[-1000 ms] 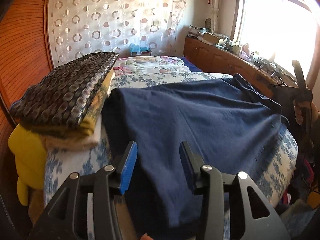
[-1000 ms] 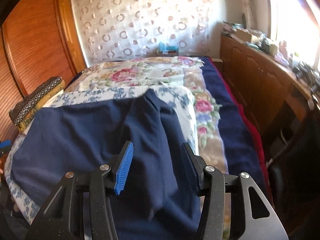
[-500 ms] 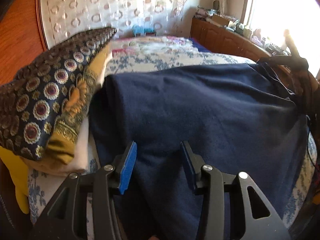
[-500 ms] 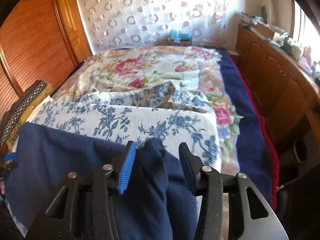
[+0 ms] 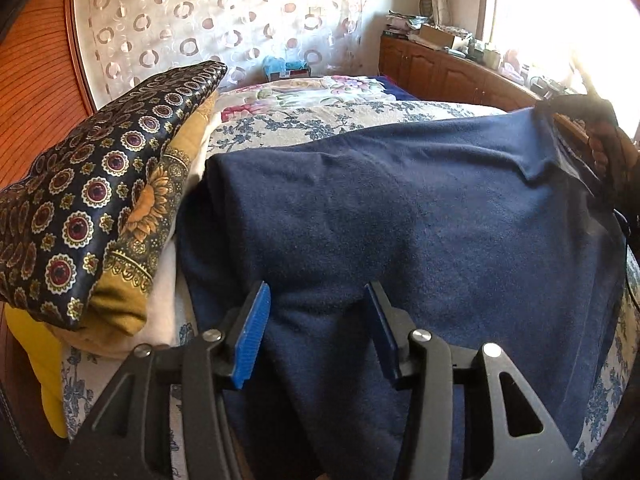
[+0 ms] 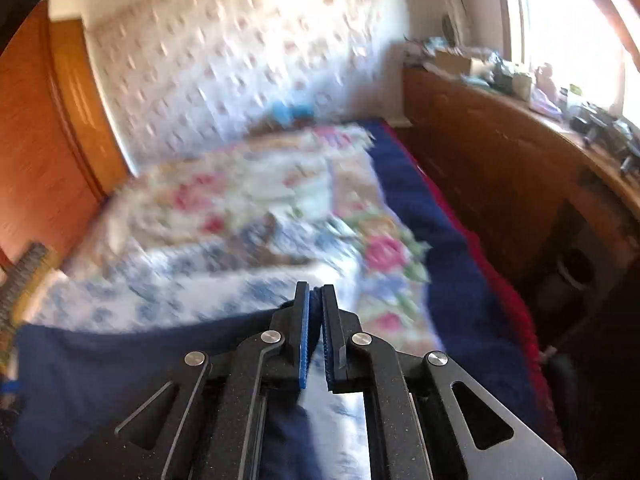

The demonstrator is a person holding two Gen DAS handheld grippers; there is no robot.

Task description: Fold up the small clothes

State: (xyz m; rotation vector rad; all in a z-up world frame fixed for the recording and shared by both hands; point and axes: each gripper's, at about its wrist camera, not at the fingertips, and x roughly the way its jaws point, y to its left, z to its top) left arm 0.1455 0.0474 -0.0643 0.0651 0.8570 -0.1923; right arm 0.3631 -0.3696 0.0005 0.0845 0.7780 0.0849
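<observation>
My left gripper (image 5: 318,334) hangs with its fingers spread wide just above the near edge of the navy garment (image 5: 400,216), gripping nothing; the cloth runs on between and under the blue pads (image 5: 250,344). The garment lies spread flat over the bed (image 5: 360,116), on the blue-flowered sheet, its long axis running crosswise in my left view, from the stack of folded fabrics (image 5: 104,208) at the bed's left edge toward the right edge. Its left end sits just beside that stack; its far right corner is lifted off the sheet, where my other hand shows dimly against the window glare.

My right gripper (image 6: 316,320) is pinched narrow on a bunched fold of the navy garment (image 6: 120,364), the cloth caught between the blue pads (image 6: 304,344) and trailing back to the left and below. This view is blurred, so the flowered quilt (image 6: 280,200) beyond is only smeared colour.
</observation>
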